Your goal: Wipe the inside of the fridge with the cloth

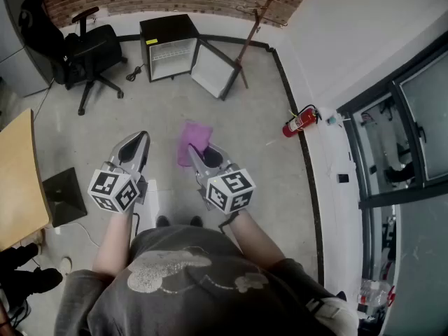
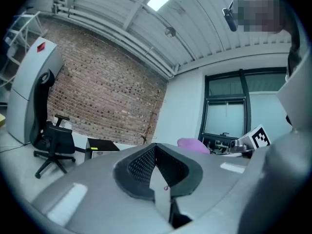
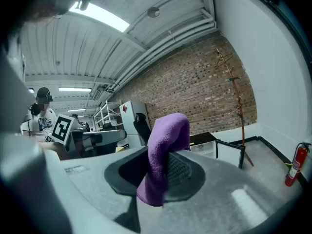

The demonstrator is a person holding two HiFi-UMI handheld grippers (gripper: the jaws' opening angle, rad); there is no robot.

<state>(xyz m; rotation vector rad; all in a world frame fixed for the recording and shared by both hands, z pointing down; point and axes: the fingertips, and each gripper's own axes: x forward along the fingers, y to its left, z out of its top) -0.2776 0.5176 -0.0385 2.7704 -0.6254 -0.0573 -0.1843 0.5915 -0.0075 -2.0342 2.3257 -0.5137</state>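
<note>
Right gripper (image 1: 197, 152) has its jaws clamped on the purple cloth (image 1: 194, 136). The cloth is pinched mid-fold, with one lobe standing above the pads and a tail hanging below. Left gripper (image 1: 142, 141) has its jaws closed on each other with nothing in them. The mini fridge (image 1: 170, 47) sits on the floor against the brick wall, dead ahead of the jaws and a touch left, well apart from both grippers. Nothing is touching it yet, so wiping hasn't started. Its cavity faces us and a wire shelf (image 1: 171, 52) shows inside. The door (image 1: 210, 73) is swung open to the right in the head view, next to the coat stand (image 1: 253, 21). Both grippers are about equally far from the fridge, but the right one carries the cloth, so it's the working side. My read is that the next move is a straight walk-in and a drop to floor level, then the cloth goes in left of the open door's edge. The office chair (image 1: 85, 53) is well left of that line.
</note>
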